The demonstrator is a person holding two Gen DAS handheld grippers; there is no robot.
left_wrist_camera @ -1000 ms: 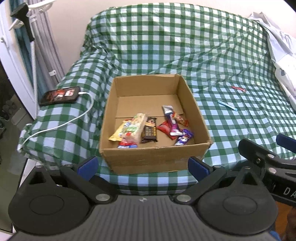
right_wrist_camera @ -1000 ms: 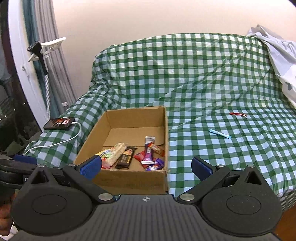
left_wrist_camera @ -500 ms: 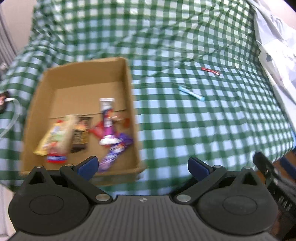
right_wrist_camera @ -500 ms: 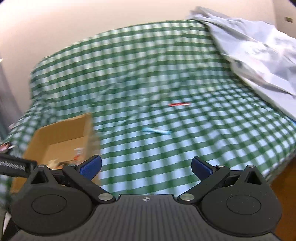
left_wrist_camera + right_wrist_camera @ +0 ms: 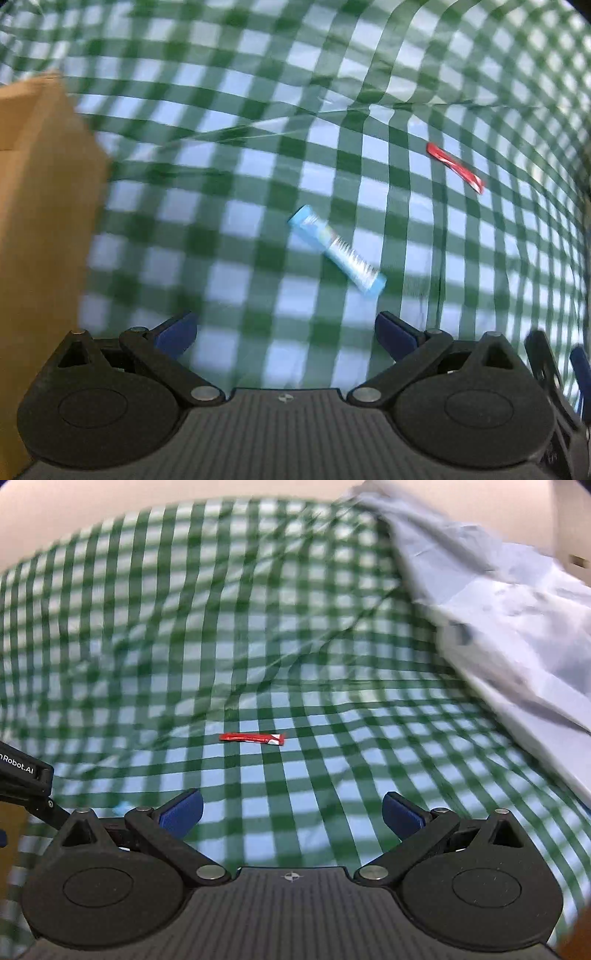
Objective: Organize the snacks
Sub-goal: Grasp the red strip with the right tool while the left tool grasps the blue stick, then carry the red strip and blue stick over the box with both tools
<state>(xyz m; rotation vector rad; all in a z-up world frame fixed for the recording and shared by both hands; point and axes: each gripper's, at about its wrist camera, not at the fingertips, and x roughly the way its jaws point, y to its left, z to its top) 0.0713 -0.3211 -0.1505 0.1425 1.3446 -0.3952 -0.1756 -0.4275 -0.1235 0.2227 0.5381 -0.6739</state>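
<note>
Left claw point(image 5: 284, 334): released, pads spread wide, nothing between them; aimed at the blue snack, probably so the wrapper ends up centred in the gap.
Right claw point(image 5: 291, 810): released too, empty; pointed toward the red snack farther off on the bed.
Blue snack point(image 5: 336, 249): lying flat and diagonal on the checked bedcover point(image 5: 258, 155), just ahead of the left claw, apart from both pads.
Red snack point(image 5: 252, 738): thin packet flat on the cover, well apart from the blue one and still some way ahead of the right claw.
Cardboard box point(image 5: 40, 206): at left edge of the left view, beside the blue snack's patch of cover; likely destination, close for a short carry.
White sheet point(image 5: 509, 627): piled at right, clear of both packets.
Step judged: approach to pick up the loose packets, one per claw.
</note>
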